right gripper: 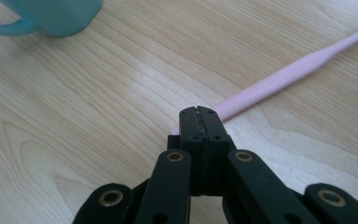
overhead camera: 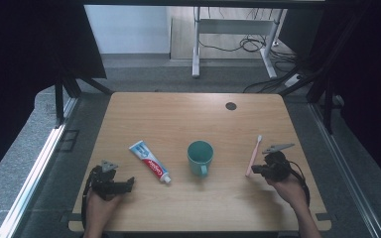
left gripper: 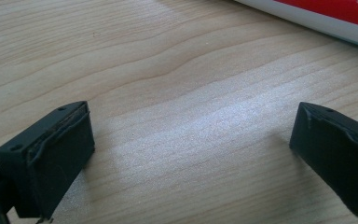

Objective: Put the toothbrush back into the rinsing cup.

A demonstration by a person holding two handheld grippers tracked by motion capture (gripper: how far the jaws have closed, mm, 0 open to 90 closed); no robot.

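A pink toothbrush [overhead camera: 253, 156] lies on the wooden table [overhead camera: 178, 114], right of a teal mug [overhead camera: 200, 156]. My right gripper [overhead camera: 255, 170] sits at the near end of the brush's handle. In the right gripper view its jaws [right gripper: 199, 114] are pressed together with nothing between them; the toothbrush [right gripper: 279, 79] runs away from just beyond their tips, and the mug [right gripper: 60, 16] stands at the upper left. A toothpaste tube [overhead camera: 150, 161] lies left of the mug. My left gripper [overhead camera: 129, 184] rests near the table's front left, open [left gripper: 191, 144] over bare wood, with the tube [left gripper: 326, 14] at the far right.
A dark round grommet hole [overhead camera: 230, 106] sits near the table's far edge. Beyond the table stand the white legs of another desk [overhead camera: 196, 54] with cables on the floor. Black curtains hang on both sides.
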